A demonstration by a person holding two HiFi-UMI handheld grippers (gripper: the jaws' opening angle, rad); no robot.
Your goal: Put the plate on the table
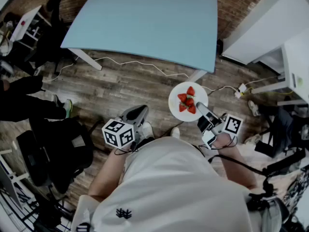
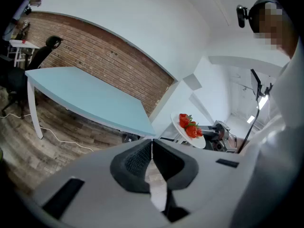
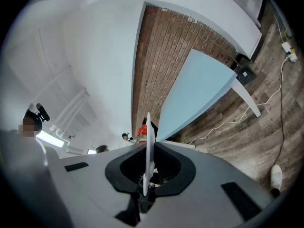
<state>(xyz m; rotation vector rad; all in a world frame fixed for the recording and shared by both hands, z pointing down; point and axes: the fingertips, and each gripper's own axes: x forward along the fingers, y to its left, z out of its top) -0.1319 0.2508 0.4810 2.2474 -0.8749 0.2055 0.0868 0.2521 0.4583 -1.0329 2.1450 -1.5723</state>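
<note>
Now clamped on the rim of the plate (image 1: 175, 104): right gripper (image 1: 202, 112). Plate with strawberries (image 1: 187, 102) held in the air right of centre, below the table's (image 1: 145, 21) near edge, over the floor (image 1: 120, 83). Lower left of it, left gripper (image 1: 137, 114), jaws together, empty.

Dim, flat head view; claw views brighter (fisheye-warped, dark vignetted corners), slightly soft.
</note>
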